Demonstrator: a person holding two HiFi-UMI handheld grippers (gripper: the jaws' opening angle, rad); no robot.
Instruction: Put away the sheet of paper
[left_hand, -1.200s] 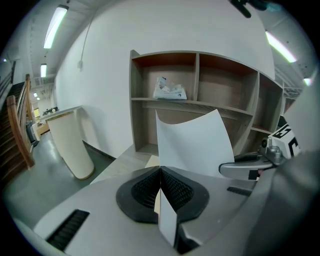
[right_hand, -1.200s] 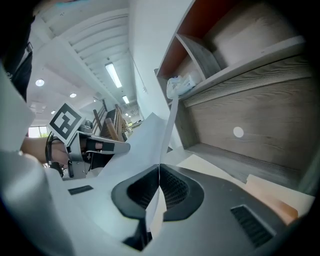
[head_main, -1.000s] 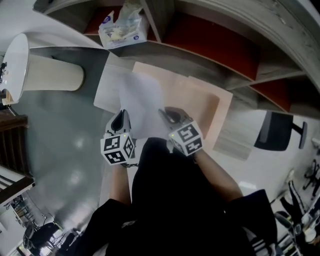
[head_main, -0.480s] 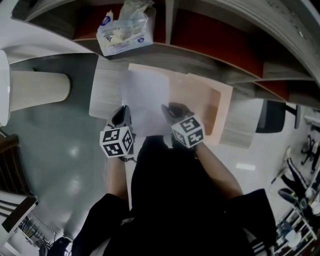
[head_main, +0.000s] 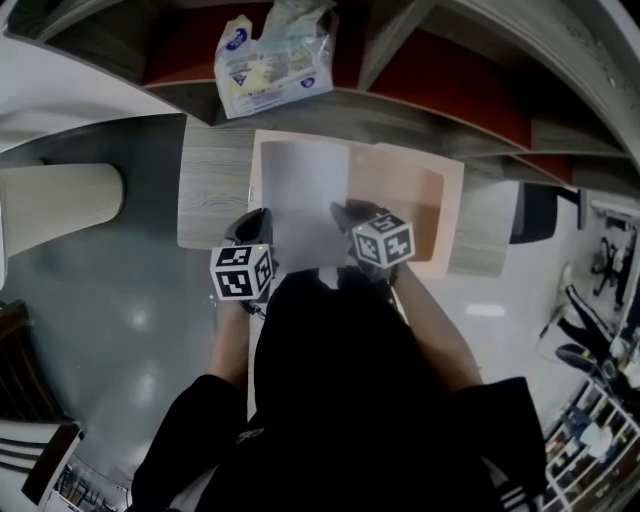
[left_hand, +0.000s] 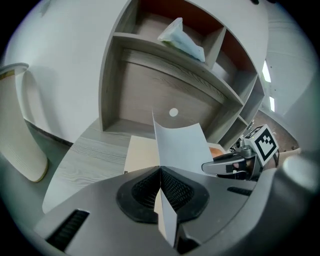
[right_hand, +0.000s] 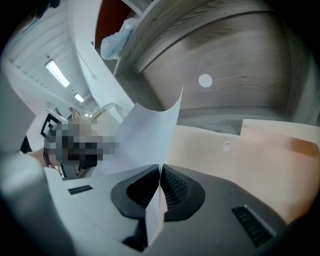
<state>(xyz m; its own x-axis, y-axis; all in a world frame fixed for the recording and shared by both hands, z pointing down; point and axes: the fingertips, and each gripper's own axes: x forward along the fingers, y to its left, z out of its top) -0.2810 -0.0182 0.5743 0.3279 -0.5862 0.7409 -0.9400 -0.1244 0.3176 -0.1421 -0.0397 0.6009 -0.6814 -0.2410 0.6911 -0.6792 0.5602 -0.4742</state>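
A white sheet of paper (head_main: 305, 200) hangs between my two grippers above an open peach folder (head_main: 405, 195) that lies on the low wooden shelf. My left gripper (head_main: 256, 225) is shut on the sheet's near left corner, with the sheet (left_hand: 177, 142) clamped between its black pads. My right gripper (head_main: 345, 215) is shut on the near right corner, where the sheet (right_hand: 145, 135) rises from its closed jaws. The paper's far edge reaches toward the back of the folder (right_hand: 235, 145).
A plastic bag of tissues or wipes (head_main: 272, 55) lies on the red-backed shelf above. A cream cylinder (head_main: 55, 205) stands at the left on the grey floor. The wooden shelf board (head_main: 210, 190) extends left of the folder. A dark chair (head_main: 535, 215) shows at the right.
Both grippers have sunk with the sheet toward the folder. The sheet now lies flatter and squarer over the folder's left half.
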